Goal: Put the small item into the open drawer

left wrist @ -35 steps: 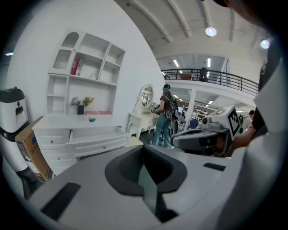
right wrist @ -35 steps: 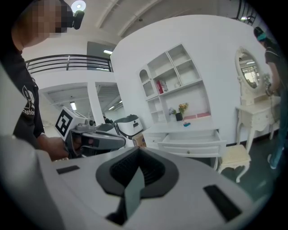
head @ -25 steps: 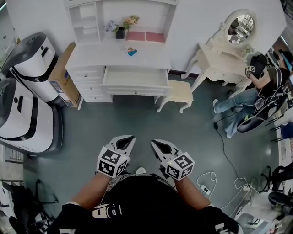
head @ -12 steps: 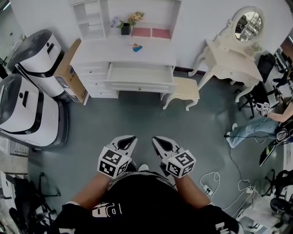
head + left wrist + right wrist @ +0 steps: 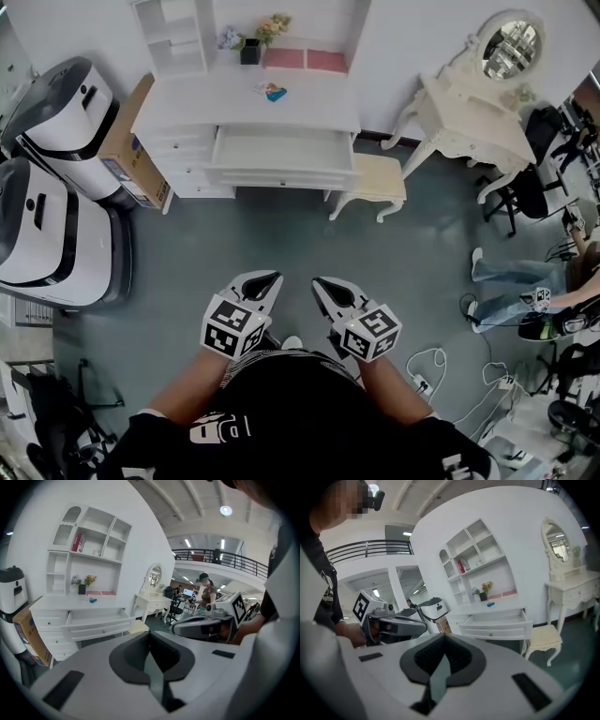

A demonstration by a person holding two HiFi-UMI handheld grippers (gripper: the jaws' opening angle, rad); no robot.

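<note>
**Left tool and right tool: jaws pressed together, empty**

Both hang side by side over the floor, well in front of the open drawer. Small item lies on the white surface just behind the drawer, well apart from both tools. Cream stool stands just right of the drawer

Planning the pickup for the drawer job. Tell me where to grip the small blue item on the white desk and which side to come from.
Probably grip the small blue item across its short width, from the front and above, over the open drawer. It lies low and flat on the desk top, and the shelf unit blocks the back. Finer shape is too small to tell.
</note>
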